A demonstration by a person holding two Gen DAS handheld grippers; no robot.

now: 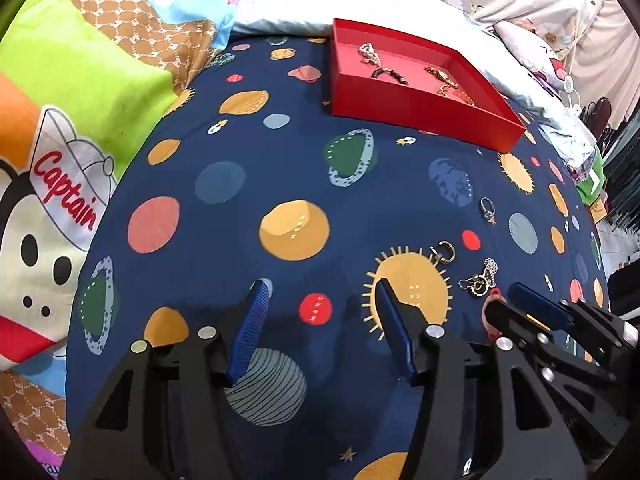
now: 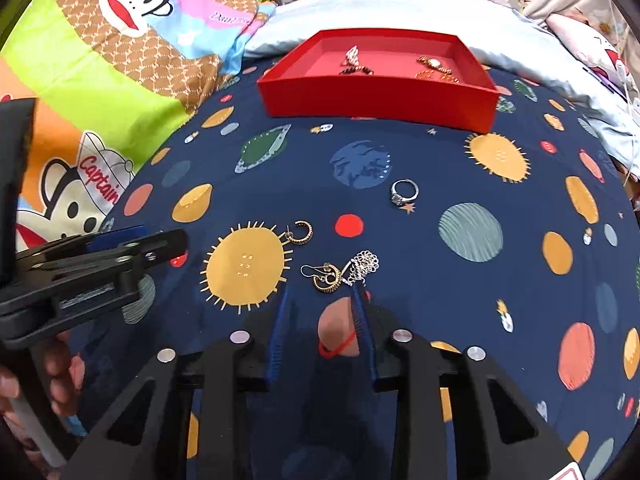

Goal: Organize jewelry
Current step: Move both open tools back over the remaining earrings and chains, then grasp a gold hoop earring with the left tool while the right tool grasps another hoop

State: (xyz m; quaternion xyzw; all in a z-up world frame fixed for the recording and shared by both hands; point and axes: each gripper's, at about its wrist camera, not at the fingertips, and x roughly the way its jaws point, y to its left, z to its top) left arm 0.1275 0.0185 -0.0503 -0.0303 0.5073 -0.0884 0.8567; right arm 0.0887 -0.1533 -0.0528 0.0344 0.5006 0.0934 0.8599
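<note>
Meanwhile, at the left of the scene, the left gripper (image 1: pixel 320 296) is hovering over the planet-print bedspread (image 1: pixel 240 152) with its jaws spread and nothing between them; a hand (image 2: pixel 24 384) is showing beneath it in the right wrist view. Moving rightward, a small gold hoop earring (image 2: pixel 303 233) is lying beside a printed sun, and just right of it a gold hook earring (image 2: pixel 326 278) is touching, perhaps tangled with, a bunched silver chain (image 2: pixel 363 265). Directly below that pair, the right gripper (image 2: pixel 320 300) is pointing down with its jaws narrowly parted, tips just short of the cluster and pinching none of the jewelry; a thin red band (image 2: pixel 338 347) is sitting low between the fingers, and whether it is held is unclear. Farther right, a silver ring (image 2: pixel 404 191) with a stone is lying alone, well apart from the cluster. At the far edge, a red tray (image 2: pixel 380 100) is already holding several bracelets and a watch-like piece.

These pieces are looking light, small and easily snagged: the chain is limp and will probably drape and drag the earring along, so pinching the bunched middle seems safest. The hook earring's wire is likely bending easily; its thicker gold body is offering the better hold. The ring is hard and slick, best taken across the band.
</note>
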